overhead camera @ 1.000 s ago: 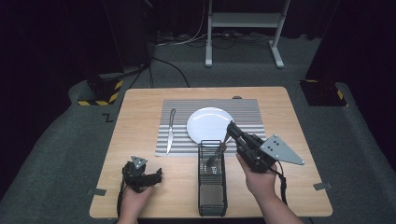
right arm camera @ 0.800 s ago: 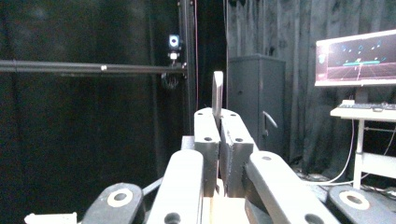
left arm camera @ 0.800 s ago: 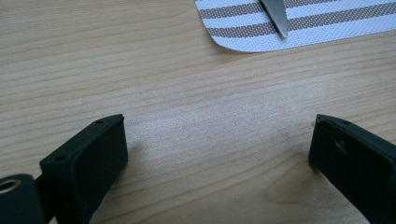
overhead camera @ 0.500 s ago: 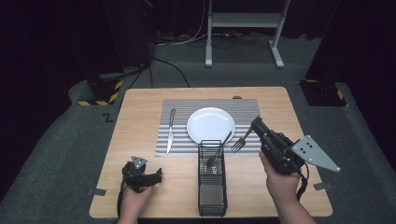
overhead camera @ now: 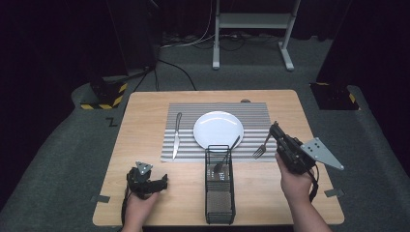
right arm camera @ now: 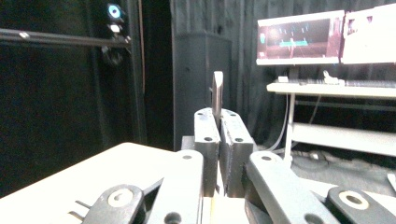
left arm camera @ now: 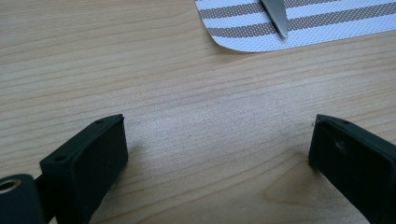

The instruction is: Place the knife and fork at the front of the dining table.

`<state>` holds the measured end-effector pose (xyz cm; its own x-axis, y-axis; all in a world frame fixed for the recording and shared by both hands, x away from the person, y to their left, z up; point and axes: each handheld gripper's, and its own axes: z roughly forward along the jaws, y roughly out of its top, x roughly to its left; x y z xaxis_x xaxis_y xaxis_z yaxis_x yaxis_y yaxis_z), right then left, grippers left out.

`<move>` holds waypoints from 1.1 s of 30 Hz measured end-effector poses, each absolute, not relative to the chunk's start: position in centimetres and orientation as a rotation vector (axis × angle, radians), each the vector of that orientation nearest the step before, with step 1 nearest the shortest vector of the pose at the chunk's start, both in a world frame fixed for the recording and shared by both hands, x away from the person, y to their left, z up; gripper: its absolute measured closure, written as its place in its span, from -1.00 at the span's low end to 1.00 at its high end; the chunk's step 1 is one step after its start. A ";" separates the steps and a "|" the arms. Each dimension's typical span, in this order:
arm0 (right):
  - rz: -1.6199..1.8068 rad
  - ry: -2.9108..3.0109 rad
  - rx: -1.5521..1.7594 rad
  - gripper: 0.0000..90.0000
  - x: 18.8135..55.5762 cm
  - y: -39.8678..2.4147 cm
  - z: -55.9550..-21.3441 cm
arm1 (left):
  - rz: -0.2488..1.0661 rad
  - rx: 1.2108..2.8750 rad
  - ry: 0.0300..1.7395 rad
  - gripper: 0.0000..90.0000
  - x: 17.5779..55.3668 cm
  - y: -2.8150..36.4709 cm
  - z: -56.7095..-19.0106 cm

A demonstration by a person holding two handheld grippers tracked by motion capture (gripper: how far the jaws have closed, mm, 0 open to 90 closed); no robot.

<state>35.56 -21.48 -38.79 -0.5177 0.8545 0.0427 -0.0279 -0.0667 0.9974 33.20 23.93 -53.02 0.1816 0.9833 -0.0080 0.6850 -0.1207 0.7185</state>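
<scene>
Holding a fork by its handle, the right gripper sits at about 4 o'clock from the white plate, above the right edge of the striped placemat; its fingers are clenched on the handle, tines pointing down and left toward the mat. In the right gripper view the two black fingers meet with the thin metal handle standing upright between them. The left gripper rests low on the bench at roughly 7 o'clock from the plate, fingers released and spread wide; the left gripper view shows bare wood grain between them, with a corner of the placemat and the tip of the knife at 12 o'clock. The knife lies on the mat at 9 o'clock from the plate, blade toward the near edge. A black wire caddy stands at 6 o'clock from the plate, a spoon leaning in its far end. Writing: a mark like the letter Z on the floor just left of the bench; text on the monitors in the right gripper view is too blurred to read.
</scene>
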 end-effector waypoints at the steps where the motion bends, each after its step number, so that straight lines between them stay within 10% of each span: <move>1: 1.655 1.540 0.924 0.93 36.0 -21.5 -39.3 | 0.654 1.874 1.565 -0.90 33.2 23.9 -53.0; 33: 1.522 1.681 1.140 0.93 45.3 -18.7 -44.6 | 0.651 1.881 1.557 -0.91 33.2 23.9 -53.0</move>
<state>45.32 -18.72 -44.64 -0.4555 0.8828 0.1151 0.2017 -0.0235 0.9792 33.16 23.92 -53.01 0.1893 0.9819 -0.0070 0.6849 -0.1269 0.7175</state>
